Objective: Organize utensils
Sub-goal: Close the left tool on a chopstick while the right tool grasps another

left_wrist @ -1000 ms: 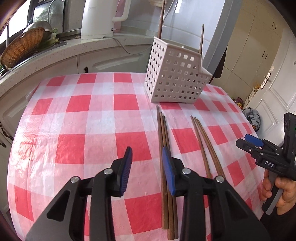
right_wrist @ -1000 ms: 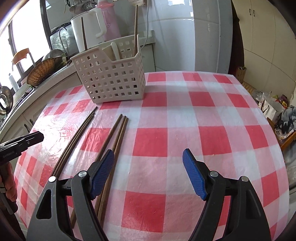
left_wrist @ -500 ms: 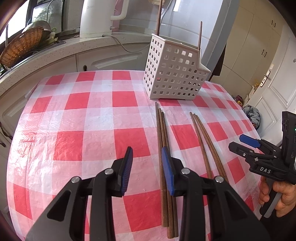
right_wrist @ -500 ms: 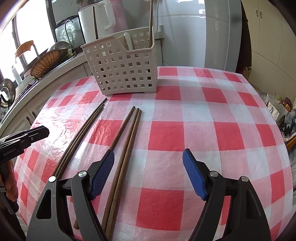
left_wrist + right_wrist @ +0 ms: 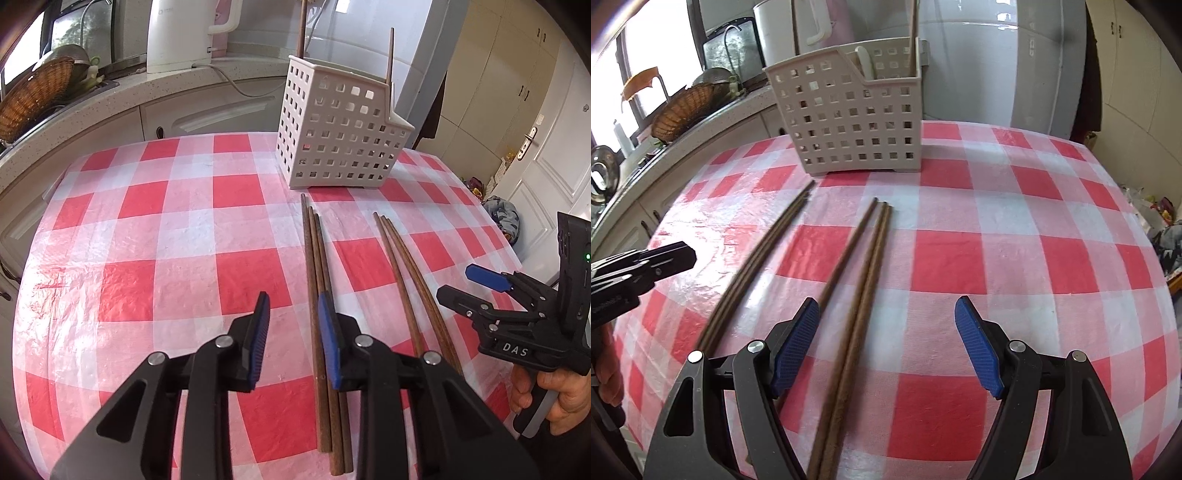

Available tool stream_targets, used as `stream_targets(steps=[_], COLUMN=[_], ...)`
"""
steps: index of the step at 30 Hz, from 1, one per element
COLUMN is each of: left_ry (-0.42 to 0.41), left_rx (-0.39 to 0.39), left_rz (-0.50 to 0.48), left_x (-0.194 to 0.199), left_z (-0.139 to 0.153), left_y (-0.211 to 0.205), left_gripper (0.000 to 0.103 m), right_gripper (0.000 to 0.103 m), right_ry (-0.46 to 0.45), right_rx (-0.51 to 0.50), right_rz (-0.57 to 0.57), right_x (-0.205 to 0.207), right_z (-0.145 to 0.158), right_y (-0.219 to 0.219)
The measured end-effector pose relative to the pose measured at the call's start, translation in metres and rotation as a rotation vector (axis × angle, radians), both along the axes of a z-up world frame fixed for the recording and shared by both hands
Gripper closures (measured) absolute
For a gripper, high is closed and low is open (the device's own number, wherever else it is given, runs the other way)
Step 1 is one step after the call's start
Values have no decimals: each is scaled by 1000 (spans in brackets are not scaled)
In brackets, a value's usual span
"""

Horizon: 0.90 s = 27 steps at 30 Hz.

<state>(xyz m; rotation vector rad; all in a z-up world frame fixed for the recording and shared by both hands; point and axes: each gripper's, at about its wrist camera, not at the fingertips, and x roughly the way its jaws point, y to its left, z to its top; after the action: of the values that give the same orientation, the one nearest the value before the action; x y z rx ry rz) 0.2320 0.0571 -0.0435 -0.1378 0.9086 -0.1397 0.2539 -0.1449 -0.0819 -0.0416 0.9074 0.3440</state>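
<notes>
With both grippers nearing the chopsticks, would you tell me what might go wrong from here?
The chopsticks lie touching in a tight bundle, so the right gripper may lift several or drop one. The left gripper sits beside its bundle, not over it, and may close on nothing.

Left hand-held gripper [image 5: 293, 338] narrowing on nothing beside chopsticks [image 5: 317, 280], white basket [image 5: 340, 140] beyond

Red-white checked cloth [image 5: 184, 229] on surface; brown chopsticks [image 5: 321, 295]; off-white, maybe beige, perforated caddy [image 5: 332, 140]; black hand-held gripper [image 5: 293, 328], blue pads [image 5: 328, 339].
</notes>
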Motion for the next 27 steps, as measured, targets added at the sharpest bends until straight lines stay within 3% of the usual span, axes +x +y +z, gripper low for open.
stream_targets(steps=[14,17,19,23,27], left_ry=[36,50,59,57,55], left_rx=[4,29,48,64,92], left_rz=[-35,-37,-41,-37,-43], left_x=[18,26,29,31,29], left_z=[-18,-27,-33,-37,-36], left_y=[-15,-20,-22,-20,-20], left_gripper=[77,77,77,80,92], right_gripper=[35,46,46,47,47], right_ry=[11,5,9,9,4], right_rx=[-73,-100,-95,-91,-79], right_rz=[-19,-23,-33,-42,-54], right_x=[15,16,17,16,17], right_z=[-18,-19,-20,-20,-18], right_y=[-5,-7,-11,-16,-21])
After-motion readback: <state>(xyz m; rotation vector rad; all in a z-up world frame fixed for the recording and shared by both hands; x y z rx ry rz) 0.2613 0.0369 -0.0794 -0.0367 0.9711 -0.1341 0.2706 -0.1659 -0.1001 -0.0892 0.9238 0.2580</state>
